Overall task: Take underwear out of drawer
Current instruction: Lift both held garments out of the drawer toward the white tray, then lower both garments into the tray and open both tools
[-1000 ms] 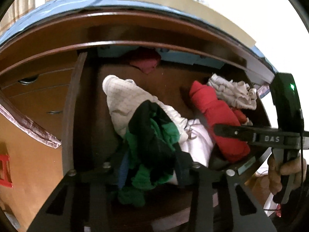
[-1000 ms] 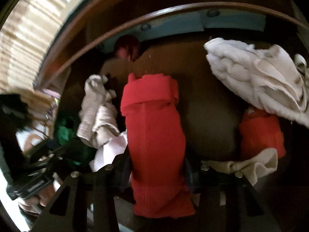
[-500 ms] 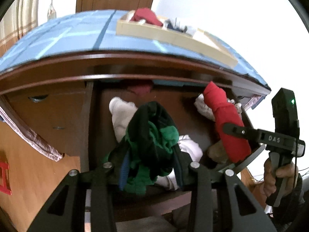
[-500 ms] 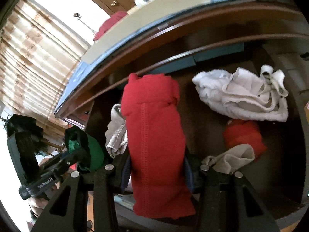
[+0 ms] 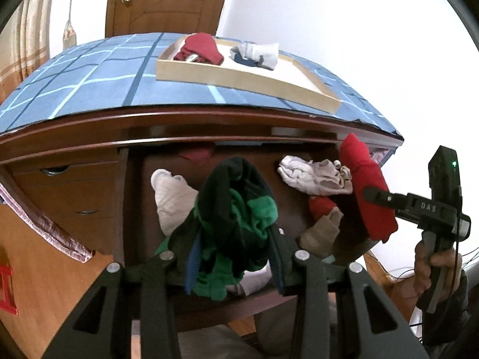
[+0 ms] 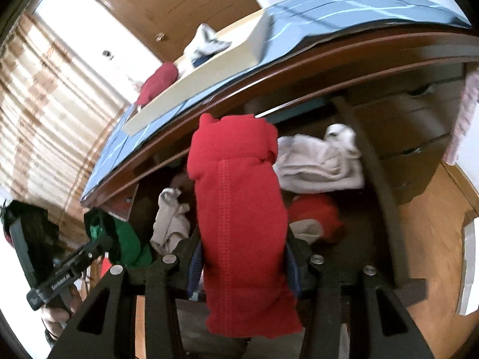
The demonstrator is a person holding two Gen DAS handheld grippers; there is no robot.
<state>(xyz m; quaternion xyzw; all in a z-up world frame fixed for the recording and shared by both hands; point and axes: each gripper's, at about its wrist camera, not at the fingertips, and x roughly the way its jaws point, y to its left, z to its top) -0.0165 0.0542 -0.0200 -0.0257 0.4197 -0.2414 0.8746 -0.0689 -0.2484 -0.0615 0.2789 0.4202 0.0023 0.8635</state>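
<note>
My left gripper (image 5: 233,257) is shut on green and black underwear (image 5: 239,209), which hangs bunched above the open wooden drawer (image 5: 209,308). My right gripper (image 6: 242,257) is shut on red underwear (image 6: 239,215) that drapes between its fingers; the same red piece (image 5: 368,191) shows at the right of the left wrist view, lifted over the drawer's right end. White garments (image 5: 173,200) (image 6: 317,161) and a small red piece (image 6: 314,212) lie inside the drawer.
On the blue checked desk top (image 5: 89,80) stands a shallow wooden tray (image 5: 239,74) holding a dark red garment (image 5: 200,48) and a white and blue one (image 5: 254,53). Closed drawers (image 5: 66,194) sit to the left. A door (image 5: 164,0) is behind.
Both grippers rose out of the drawer with their garments. The desk top and tray came into view, and the right gripper swung the red underwear up and sideways.
</note>
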